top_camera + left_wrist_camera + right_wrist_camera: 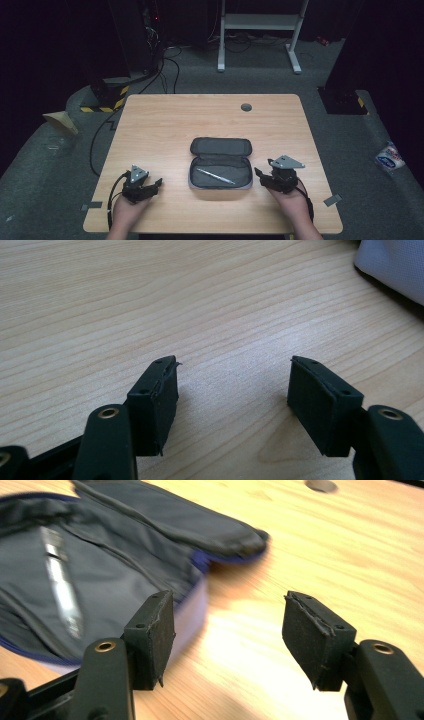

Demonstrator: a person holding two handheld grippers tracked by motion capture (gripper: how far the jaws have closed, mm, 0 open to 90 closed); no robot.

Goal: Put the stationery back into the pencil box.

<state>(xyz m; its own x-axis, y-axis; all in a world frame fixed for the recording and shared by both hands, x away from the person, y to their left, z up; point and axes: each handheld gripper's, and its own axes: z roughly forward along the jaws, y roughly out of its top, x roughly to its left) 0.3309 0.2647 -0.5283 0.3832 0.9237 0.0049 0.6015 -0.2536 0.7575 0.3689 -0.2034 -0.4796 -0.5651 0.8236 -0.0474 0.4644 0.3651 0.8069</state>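
From the high view, you've got one grey fabric pencil case (220, 169) lying unzipped near the middle of the wooden tabletop (165, 125), a little toward the near edge, its rounded lid flap folded back flat. One slim silver pen (215, 176) lies slanted inside it. Your left gripper (150, 187) rests by the near left corner, your right gripper (260, 175) just beside the case's right end. One round grey grommet (246, 107) sits near the far edge.

In the left gripper view, your jaws stand wide apart over bare, pale wood grain, nothing between the two black rubbery pads (157, 402); a pale fabric corner (395, 265) shows at upper right.

In the right gripper view, your jaws gape wide and empty, the left pad (152, 635) in front of the case's soft wall (192, 615). The blurred pen (62, 587) glints inside.
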